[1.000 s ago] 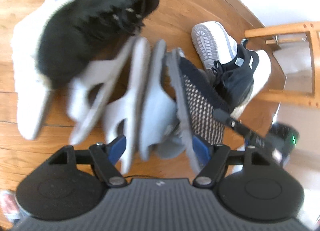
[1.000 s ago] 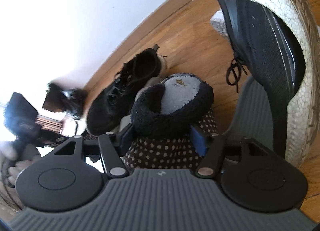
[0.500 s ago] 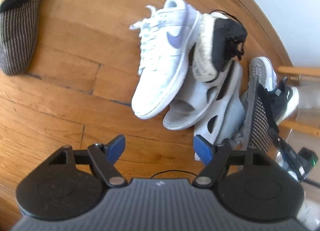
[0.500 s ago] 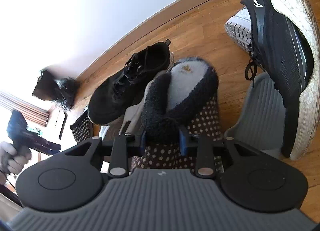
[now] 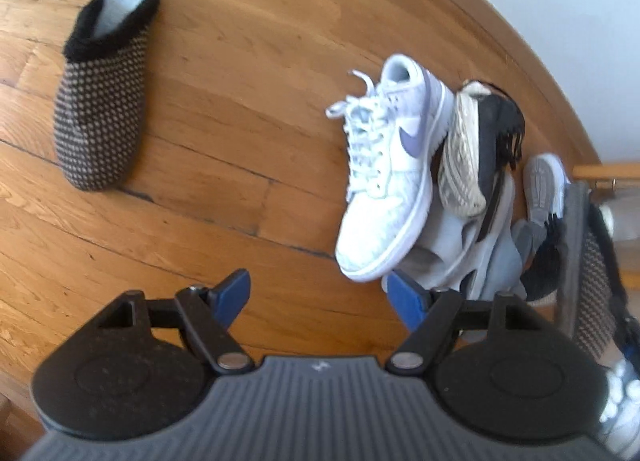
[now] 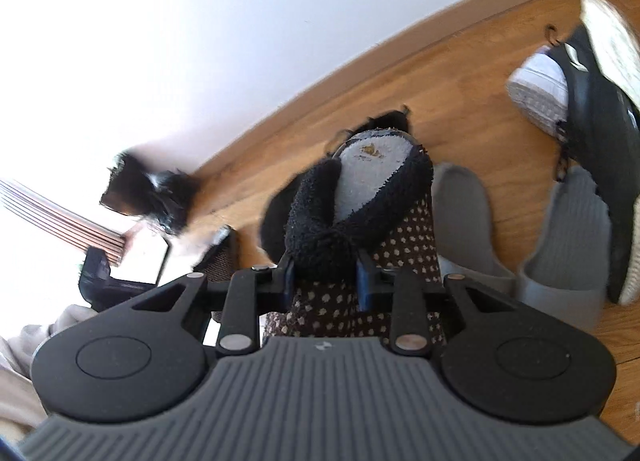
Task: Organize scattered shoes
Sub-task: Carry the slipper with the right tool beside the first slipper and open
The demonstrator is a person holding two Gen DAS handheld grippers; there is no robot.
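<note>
A dotted slipper (image 6: pixel 360 221), brown knit with pale spots and a thick black fleece cuff around a grey pile lining, is clamped at the cuff between the blue pads of the right gripper (image 6: pixel 325 281), whose jaws have just been closing on it. The slipper is held above the wood floor (image 6: pixel 460 93), heel opening tilted toward the wall. Beyond it two grey ribbed slides (image 6: pixel 464 221) are seen soles up, and a black sneaker (image 6: pixel 600 133) with a pebbled white sole leans over a white one.

In the left view its mate (image 5: pixel 100 101), the same spotted knit with a fleece collar, lies flat and alone on the planks, well apart from the pile. The left gripper (image 5: pixel 318 297) is held wide apart over bare floor with nothing between the pads; its right pad sits just beside the toe of a white leather sneaker (image 5: pixel 384 181) with a lilac swoosh and loose laces, which rests against the heap of slides and sneakers near the baseboard.
</note>
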